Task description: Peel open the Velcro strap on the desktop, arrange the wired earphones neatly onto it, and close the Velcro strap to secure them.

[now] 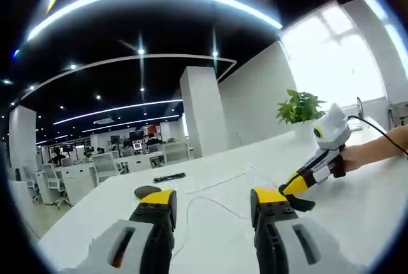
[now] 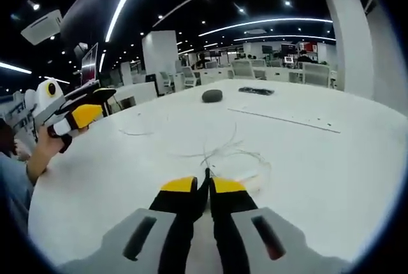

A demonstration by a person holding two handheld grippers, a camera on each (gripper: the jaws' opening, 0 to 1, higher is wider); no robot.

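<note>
We work in an open office, at a long white bench (image 2: 331, 178). The wired earphones (image 2: 220, 154) lie loosely tangled mid-bench; a dark Velcro strap (image 2: 256, 90) rests well apart, toward the far edge, beside a dark oval object (image 2: 212, 96). Our left hand-held gripper (image 1: 213, 201) hovers with jaws wide apart. Our right hand-held gripper (image 2: 204, 188) has its jaws pressed together just at the cable bundle; whether it pinches a strand, we cannot tell. We should gather the cable low against the bench, avoid snagging loops, then carry it toward the strap.
</note>
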